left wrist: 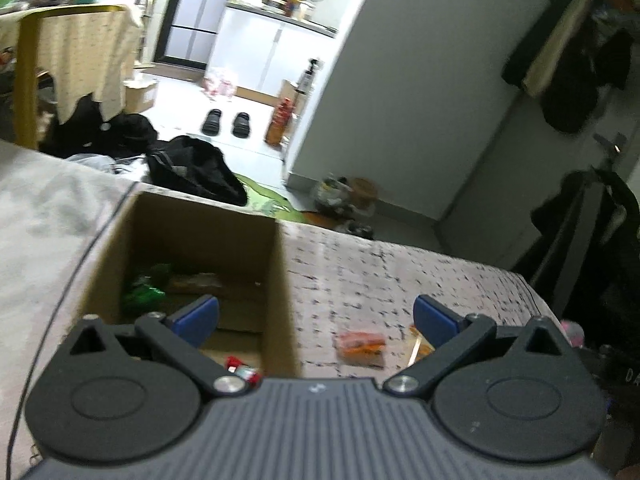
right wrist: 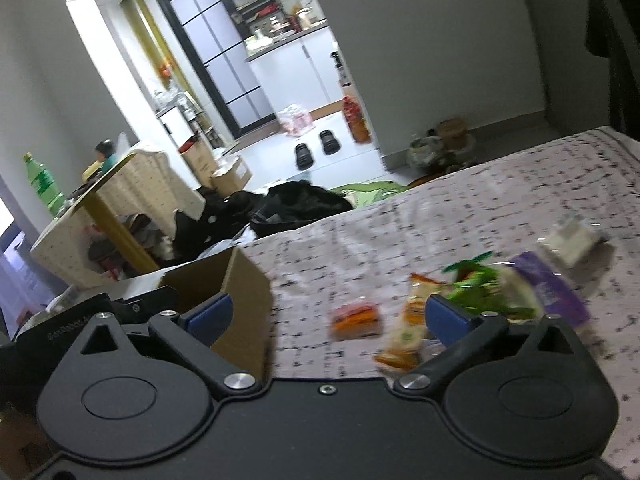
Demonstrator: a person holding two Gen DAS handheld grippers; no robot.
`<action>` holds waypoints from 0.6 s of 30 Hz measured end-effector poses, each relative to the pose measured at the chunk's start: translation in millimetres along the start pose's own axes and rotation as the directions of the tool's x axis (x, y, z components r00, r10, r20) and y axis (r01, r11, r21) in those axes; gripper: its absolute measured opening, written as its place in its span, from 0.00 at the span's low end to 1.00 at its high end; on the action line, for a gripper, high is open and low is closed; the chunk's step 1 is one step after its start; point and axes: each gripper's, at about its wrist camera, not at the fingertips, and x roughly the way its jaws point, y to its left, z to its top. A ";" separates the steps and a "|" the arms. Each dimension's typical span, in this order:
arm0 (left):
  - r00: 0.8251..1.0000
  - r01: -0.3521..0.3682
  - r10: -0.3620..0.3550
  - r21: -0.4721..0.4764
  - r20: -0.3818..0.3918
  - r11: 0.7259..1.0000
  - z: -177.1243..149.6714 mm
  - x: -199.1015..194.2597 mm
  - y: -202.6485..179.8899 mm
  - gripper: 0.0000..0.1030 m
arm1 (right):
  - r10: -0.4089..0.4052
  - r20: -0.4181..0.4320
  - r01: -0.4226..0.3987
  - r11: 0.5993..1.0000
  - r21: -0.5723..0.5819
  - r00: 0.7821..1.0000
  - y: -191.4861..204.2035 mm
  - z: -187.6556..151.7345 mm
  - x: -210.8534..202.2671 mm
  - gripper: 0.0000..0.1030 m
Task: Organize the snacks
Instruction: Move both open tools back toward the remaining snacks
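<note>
An open cardboard box point(left wrist: 276, 280) stands on the patterned bedspread point(left wrist: 380, 272). Inside lie a green packet point(left wrist: 144, 286), a tan packet point(left wrist: 196, 282) and a small red-and-white one point(left wrist: 242, 368). My left gripper point(left wrist: 316, 316) is open and straddles the box's right wall, with nothing between its blue pads. An orange snack pack point(left wrist: 360, 344) lies just right of the box. In the right wrist view my right gripper point(right wrist: 328, 316) is open over that orange pack point(right wrist: 356, 320), beside the box point(right wrist: 244, 300). A yellow-orange packet point(right wrist: 408, 328), a green bag point(right wrist: 480, 288), a purple packet point(right wrist: 556, 296) and a white packet point(right wrist: 572, 240) lie to the right.
Black clothes point(right wrist: 296, 204) are heaped on the floor beyond the bed's far edge, by a cloth-draped table point(right wrist: 132, 200) with a green bottle point(right wrist: 42, 184). Black slippers point(left wrist: 226, 122) sit on the tiled floor. Dark garments point(left wrist: 576, 76) hang on the right.
</note>
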 end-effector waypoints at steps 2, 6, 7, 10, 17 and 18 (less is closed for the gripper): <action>1.000 0.022 -0.022 0.028 -0.008 0.999 -0.5 3.9 -8.8 1.00 | -0.016 0.006 0.016 1.000 0.014 1.000 -8.1 0.2 -4.3 1.00; 0.997 0.071 -0.068 0.077 -0.034 0.994 -4.0 12.3 -27.3 1.00 | -0.051 0.026 0.050 0.998 0.039 0.998 -23.7 0.3 -12.8 1.00; 0.996 0.077 -0.074 0.084 -0.045 0.993 -5.0 15.9 -31.0 1.00 | -0.060 0.033 0.059 0.997 0.041 0.998 -27.4 0.1 -15.3 1.00; 0.994 0.092 -0.086 0.097 -0.072 0.991 -5.6 24.8 -39.0 1.00 | -0.086 0.042 0.084 0.995 0.049 0.995 -37.6 0.0 -20.7 1.00; 0.988 0.132 -0.118 0.145 -0.102 0.981 -6.2 36.4 -62.9 1.00 | -0.139 0.063 0.134 0.988 0.079 0.988 -64.2 2.4 -36.6 1.00; 0.987 0.135 -0.119 0.152 -0.108 0.979 -6.9 38.0 -66.7 1.00 | -0.145 0.065 0.139 0.986 0.089 0.987 -69.3 3.1 -39.2 1.00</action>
